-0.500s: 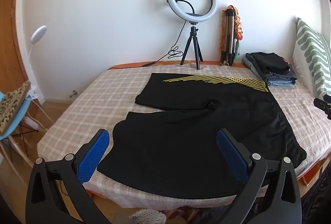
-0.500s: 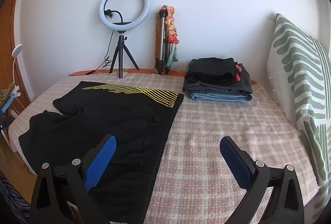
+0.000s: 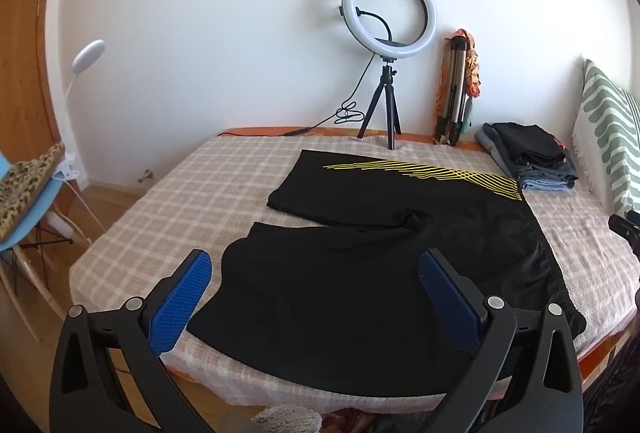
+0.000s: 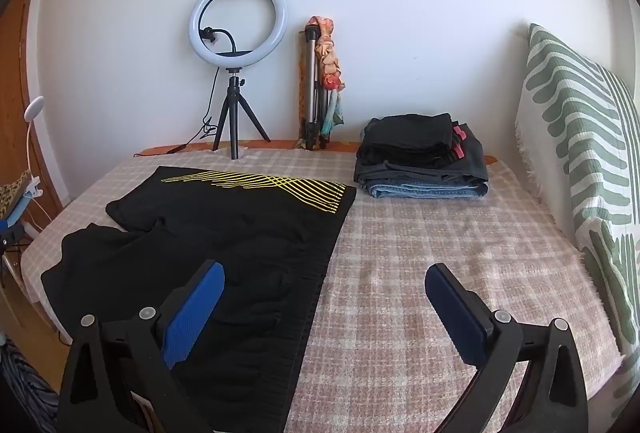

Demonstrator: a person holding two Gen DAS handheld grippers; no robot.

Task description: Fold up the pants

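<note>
Black shorts [image 3: 360,257] with yellow stripes lie spread flat on the checked bed, legs to the left, waistband to the right. They also show in the right wrist view [image 4: 224,241]. My left gripper [image 3: 316,273] is open and empty, held above the near leg. My right gripper [image 4: 324,289] is open and empty, held above the waistband edge and the bare bedcover.
A pile of folded clothes [image 4: 420,161] sits at the bed's far right. A ring light on a tripod [image 4: 236,73] and a folded tripod [image 4: 316,85] stand by the wall. A green patterned pillow [image 4: 580,153] leans at right. A chair [image 3: 28,201] stands left of the bed [image 3: 200,185].
Both grippers have drifted slightly; the shorts have not moved.
</note>
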